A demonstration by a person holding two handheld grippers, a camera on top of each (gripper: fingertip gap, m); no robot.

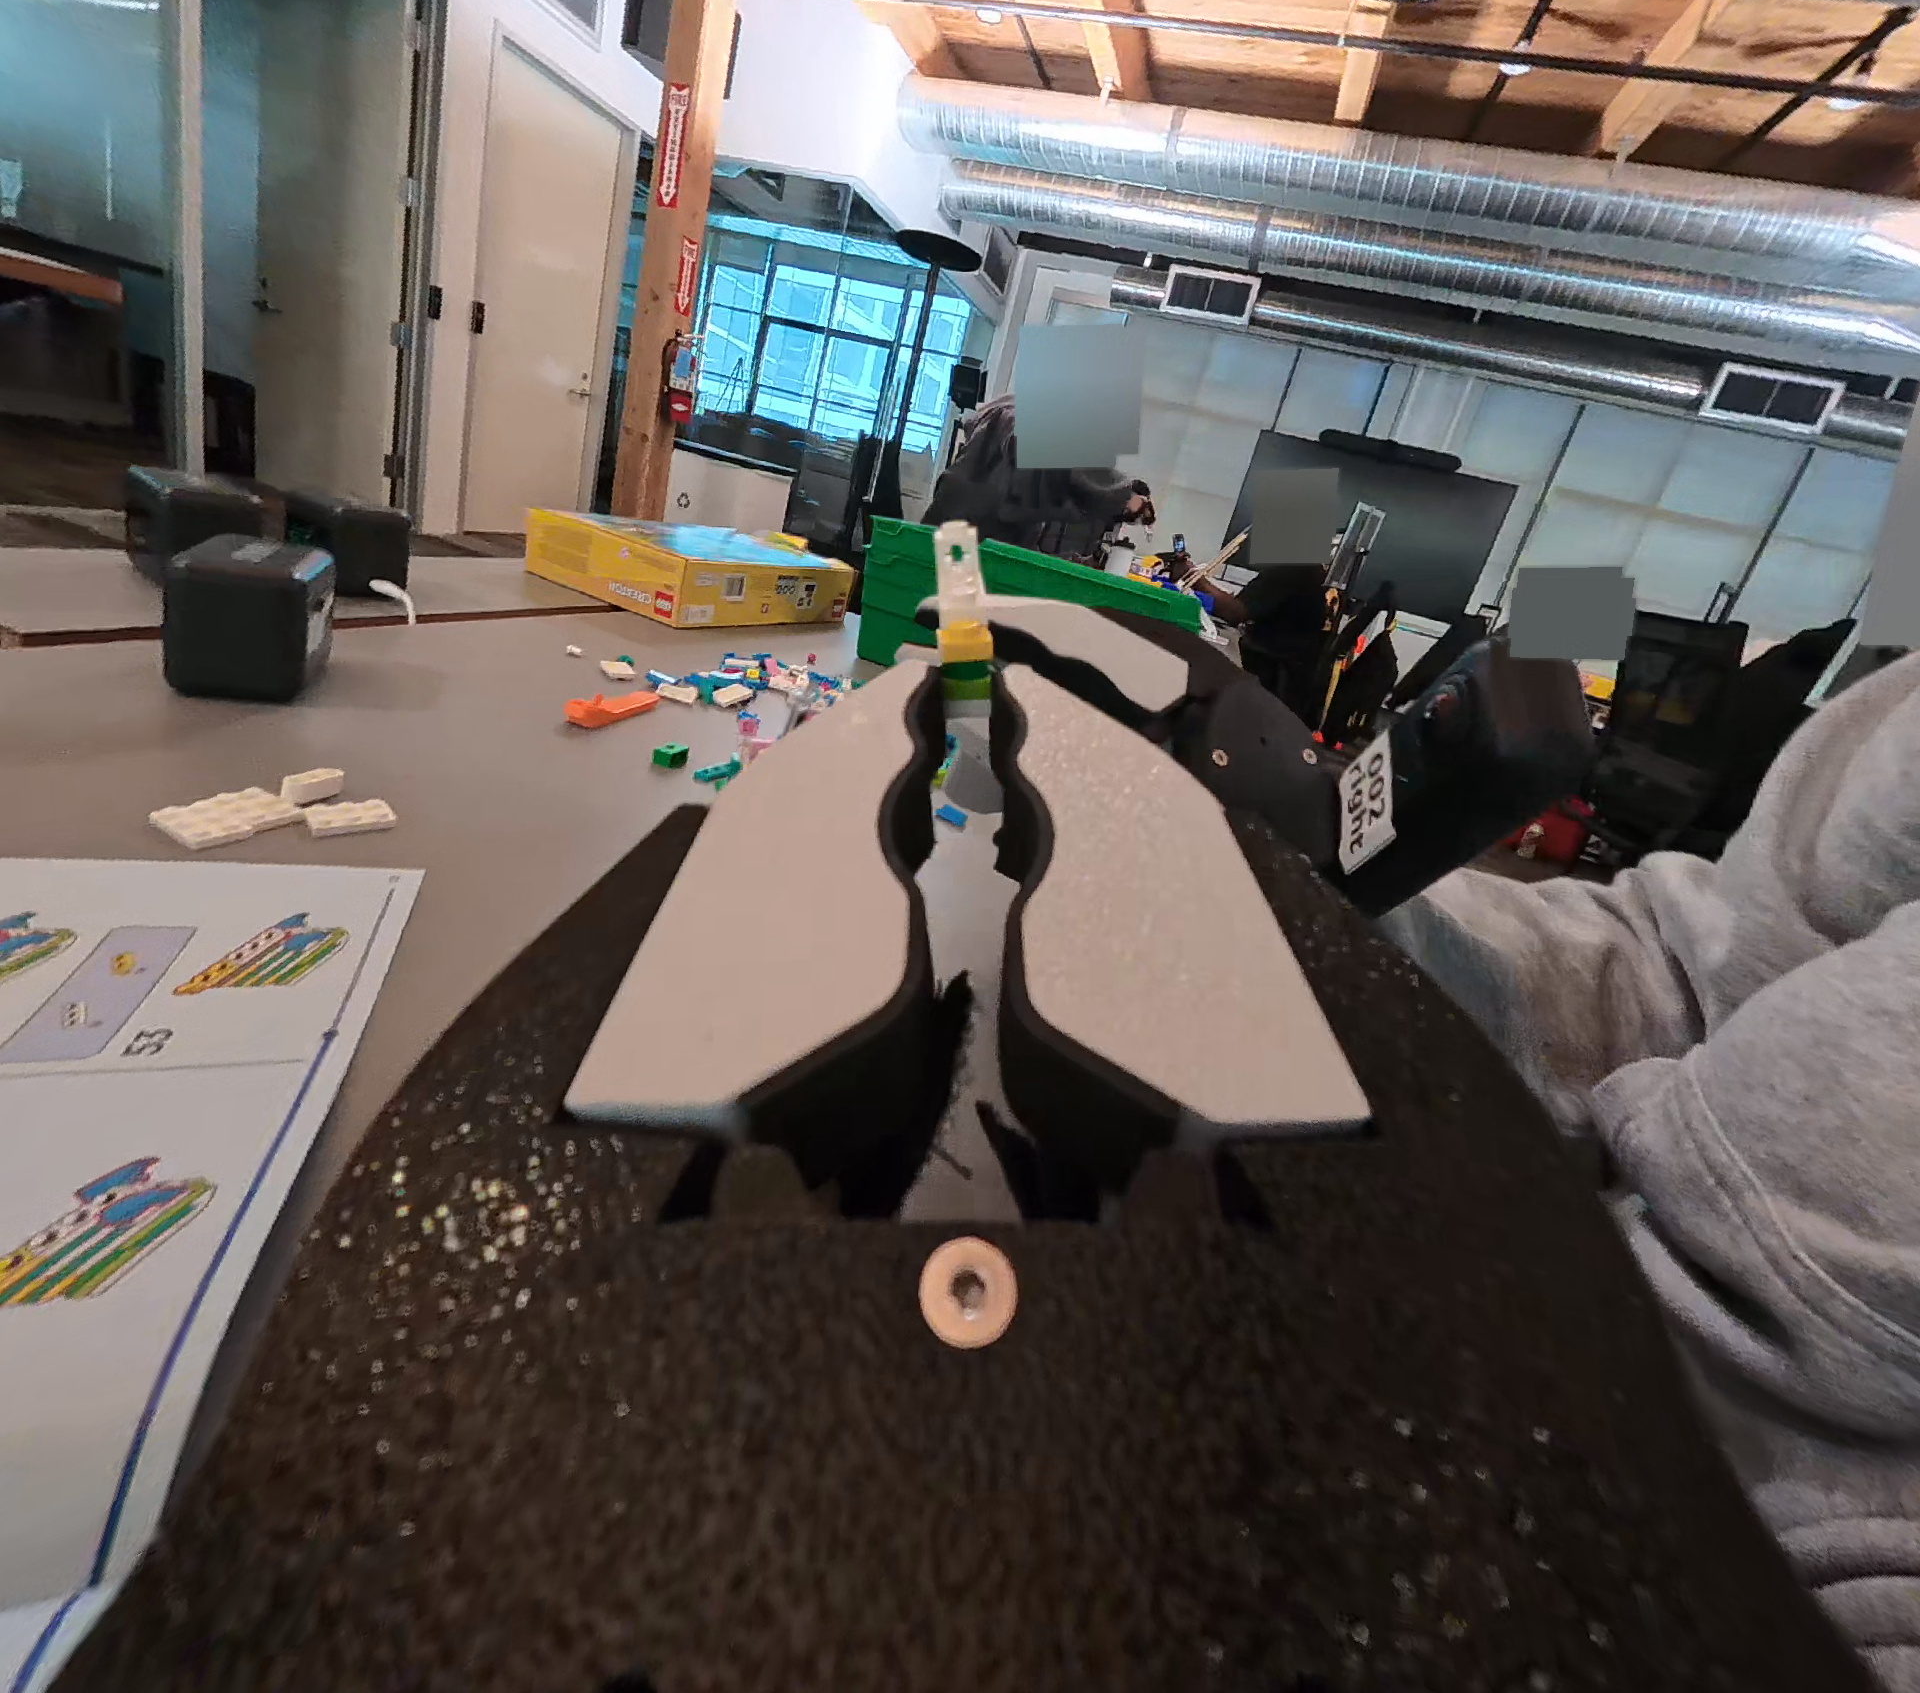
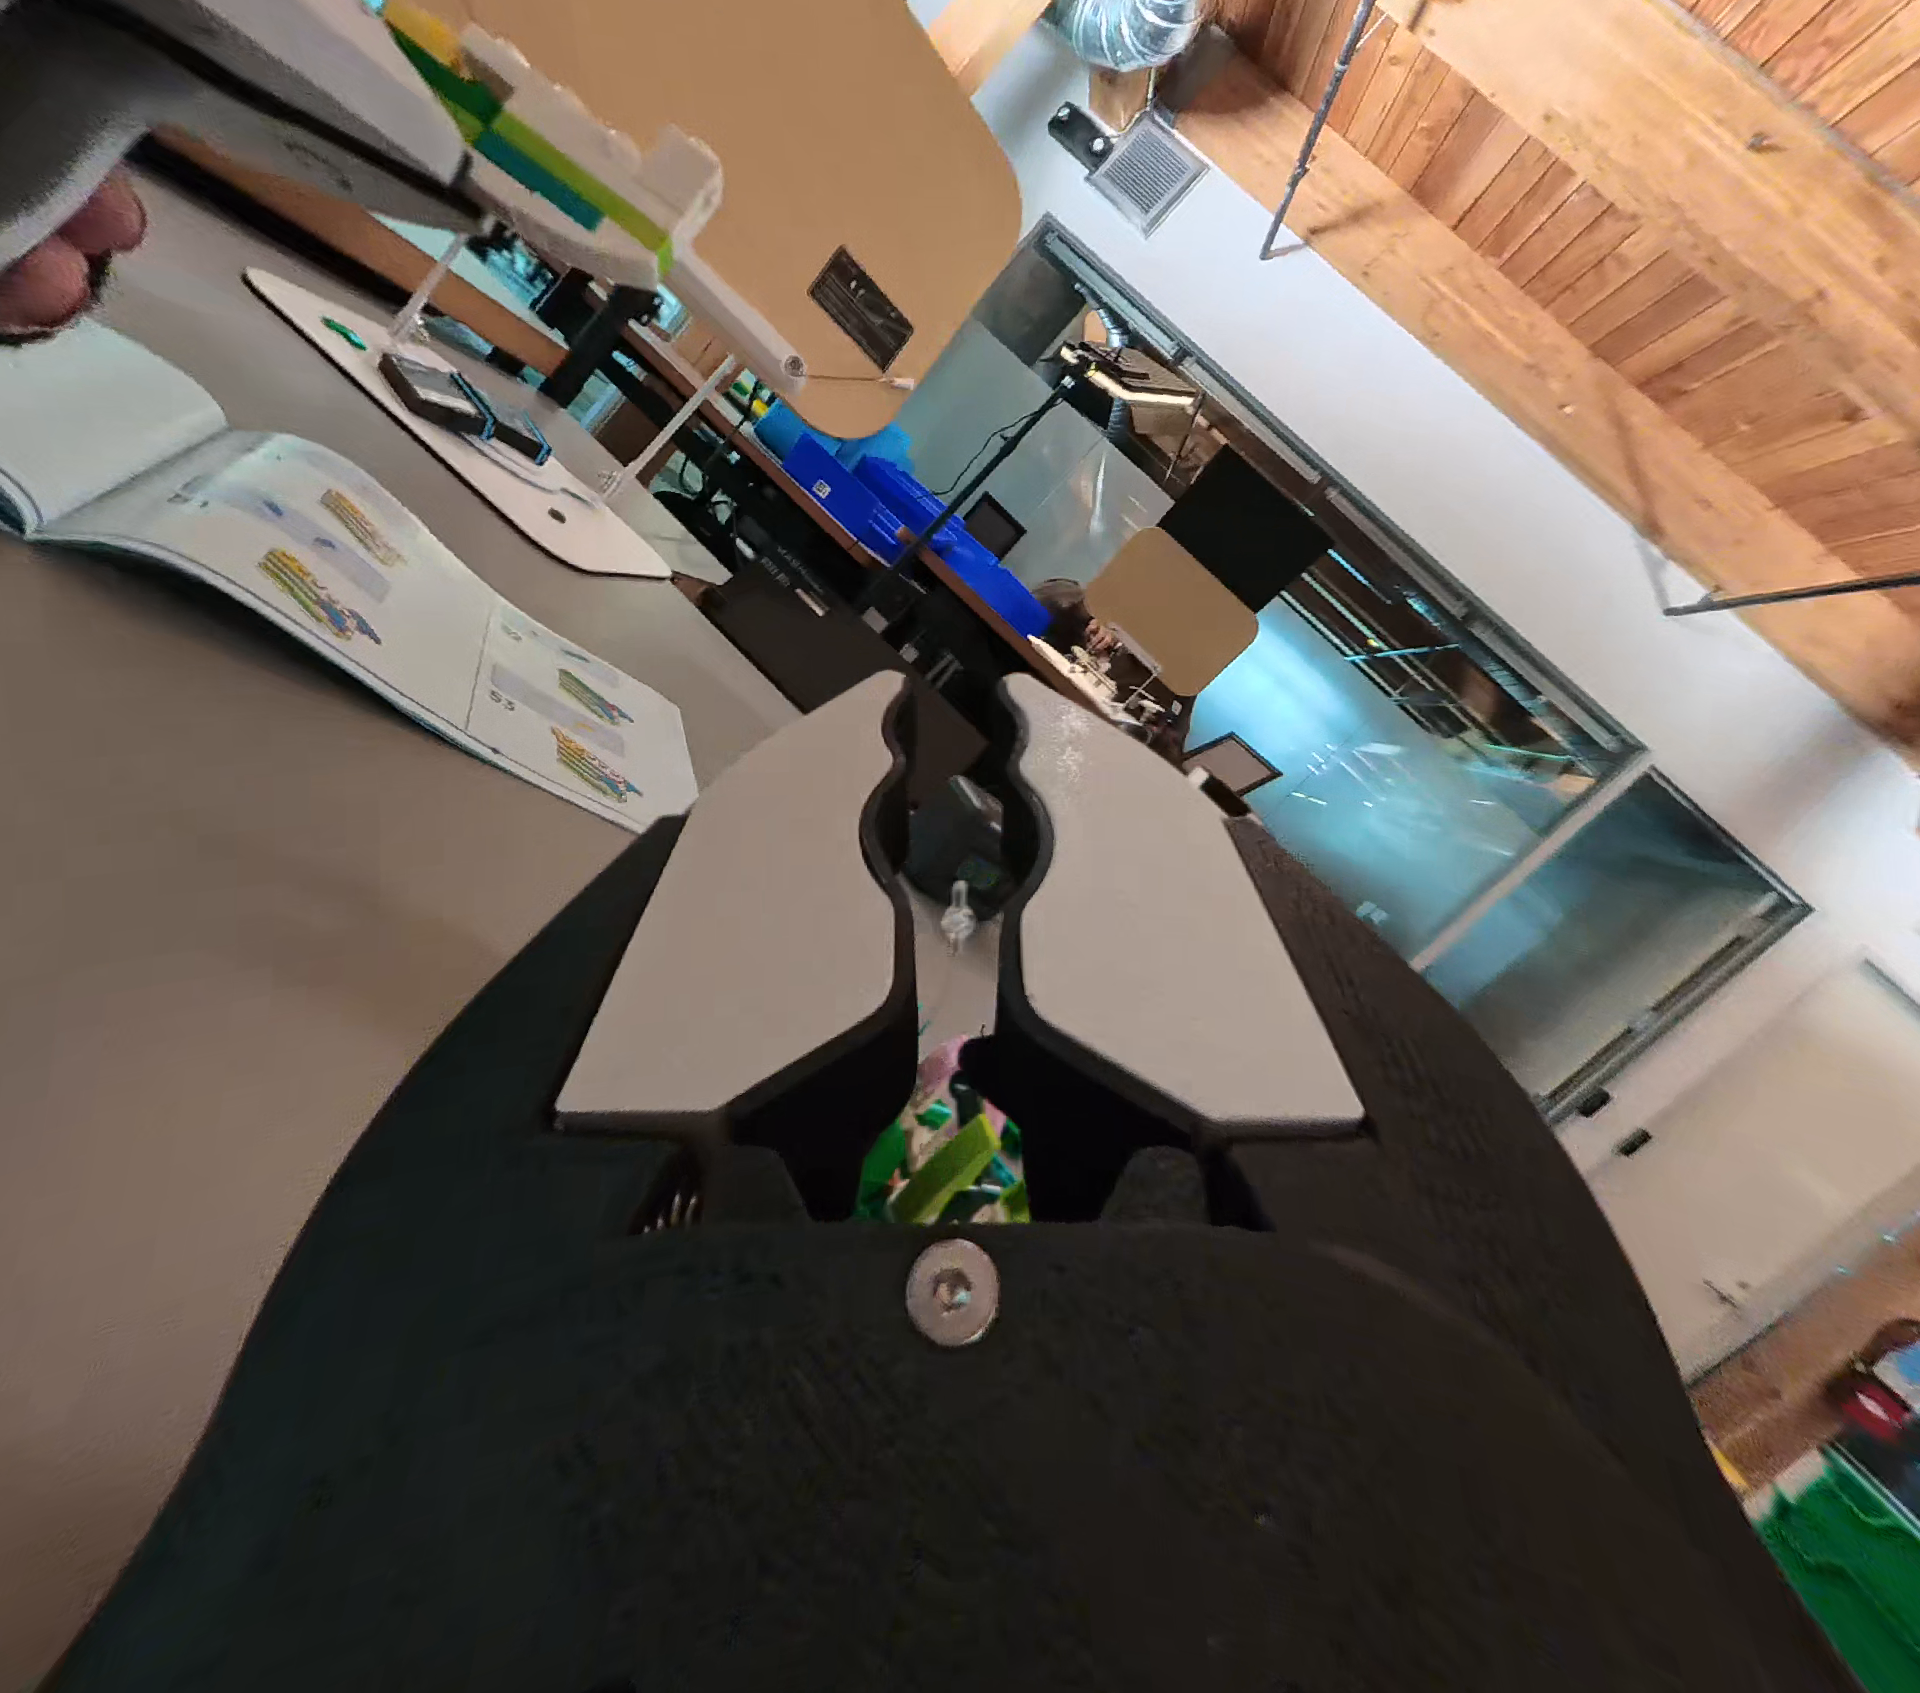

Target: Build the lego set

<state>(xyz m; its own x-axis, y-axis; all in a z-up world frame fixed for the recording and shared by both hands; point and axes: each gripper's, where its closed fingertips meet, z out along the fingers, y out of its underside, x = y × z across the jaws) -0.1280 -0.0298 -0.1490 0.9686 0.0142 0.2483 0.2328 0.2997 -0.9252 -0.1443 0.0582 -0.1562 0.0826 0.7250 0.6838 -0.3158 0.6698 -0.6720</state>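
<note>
While the left gripper (image 1: 964, 675) squeezes a little brick model (image 1: 962, 604) of green, yellow and white bricks in the middle of the frame, the right gripper (image 1: 1143, 667) sits just behind it. The right gripper's own view shows its fingers (image 2: 821, 770) close together, with a small gap and nothing in it; there the brick model (image 2: 582, 168) shows at the upper left. On the grey table (image 1: 436, 739), loose bricks (image 1: 727, 687) lie left of the fingers, near white plates (image 1: 270, 812) and a paper booklet (image 1: 156, 1124). Farther back are a yellow box (image 1: 675, 568) and a green bin (image 1: 1049, 583); what it holds is hidden.
</note>
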